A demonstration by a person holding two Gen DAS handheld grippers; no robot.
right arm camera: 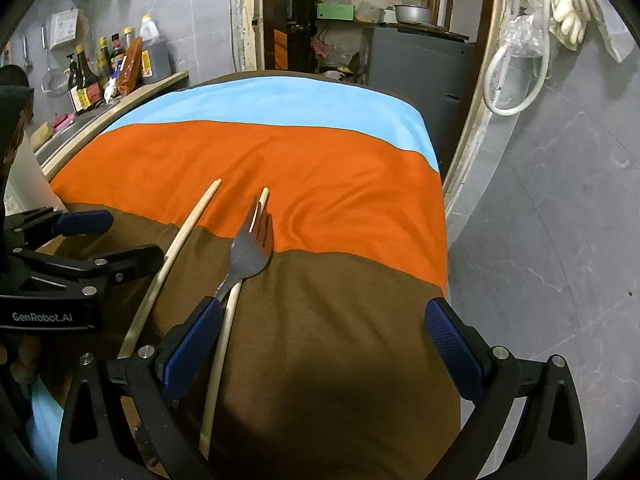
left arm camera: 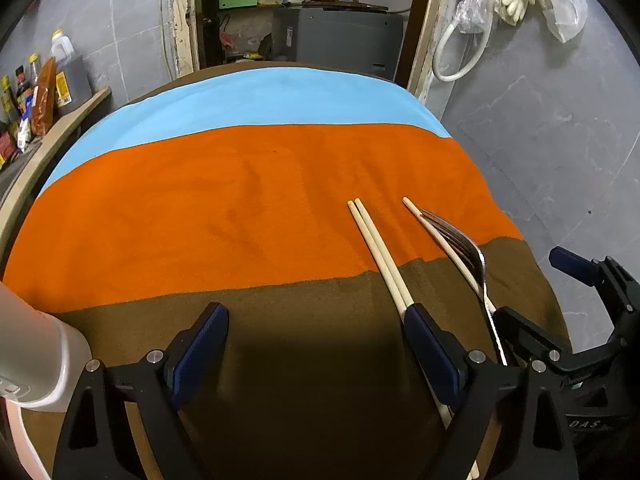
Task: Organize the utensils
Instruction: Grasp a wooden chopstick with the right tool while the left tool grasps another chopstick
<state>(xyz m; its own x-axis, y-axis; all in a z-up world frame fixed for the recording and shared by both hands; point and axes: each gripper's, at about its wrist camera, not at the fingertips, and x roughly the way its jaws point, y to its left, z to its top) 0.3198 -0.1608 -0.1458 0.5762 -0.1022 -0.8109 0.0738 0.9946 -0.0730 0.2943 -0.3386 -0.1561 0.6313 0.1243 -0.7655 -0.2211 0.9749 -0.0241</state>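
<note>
Pale wooden chopsticks and a metal fork lie on a striped cloth. In the left wrist view a pair of chopsticks [left arm camera: 378, 252] lies side by side, running under my right finger. A single chopstick [left arm camera: 440, 240] lies under the fork [left arm camera: 472, 256] further right. My left gripper [left arm camera: 316, 322] is open and empty above the brown stripe. In the right wrist view my right gripper [right arm camera: 324, 320] is open and empty; the fork [right arm camera: 250, 252] and single chopstick [right arm camera: 226, 328] lie by its left finger, the pair [right arm camera: 176, 248] further left.
The cloth [left arm camera: 240, 200] has blue, orange and brown stripes and covers a table. A white container [left arm camera: 36, 352] stands at the left. Bottles [right arm camera: 96, 76] line a counter at the far left. The table's right edge drops to a grey tiled floor [right arm camera: 560, 240].
</note>
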